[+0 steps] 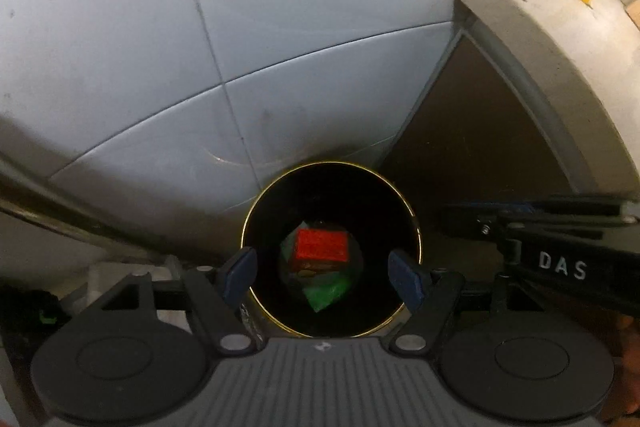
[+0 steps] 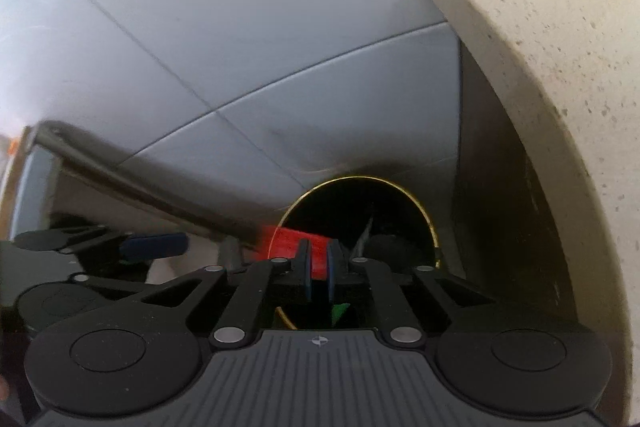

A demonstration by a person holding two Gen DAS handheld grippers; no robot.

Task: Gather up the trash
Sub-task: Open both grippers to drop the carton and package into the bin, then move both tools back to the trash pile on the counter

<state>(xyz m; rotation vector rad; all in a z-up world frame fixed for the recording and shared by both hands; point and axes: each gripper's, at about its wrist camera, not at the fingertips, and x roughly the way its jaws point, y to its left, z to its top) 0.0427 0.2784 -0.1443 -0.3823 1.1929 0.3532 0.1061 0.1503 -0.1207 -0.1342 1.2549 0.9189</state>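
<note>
1. Two grippers hang over one bin, both pointing steeply down. Furthest left, a dull metal rail (image 1: 80, 211) slants across the grey tiles (image 1: 280, 27).
2. Next comes the left gripper (image 1: 324, 277). Its blue pads (image 1: 240, 275) stand wide apart on either side of the bin's mouth, with nothing between them but the drop.
3. At centre is the black bin (image 1: 412, 211), round with a thin gold rim, standing on the tiles. The trash lies at its bottom: a red box (image 1: 320, 247) resting on a green wrapper (image 1: 326, 293).
4. The box looks like light card, so I judge it stiff enough to hold its shape but easy to crush. Its two flat opposite faces are the place to grip, and gently.
5. The wrapper is probably thin film, soft, nearly weightless and slippery. A pinch on a crumpled fold should hold better than one on a smooth patch.
6. To the right, the right gripper (image 2: 319, 267) has its pads nearly together, with only a narrow slit between them. Blurred red shows through the slit, but I see nothing clamped, and the box lies loose below.
7. Furthest right, a pale concrete ledge (image 1: 540, 39) crowds close to the bin, which leaves little room on that side.
</note>
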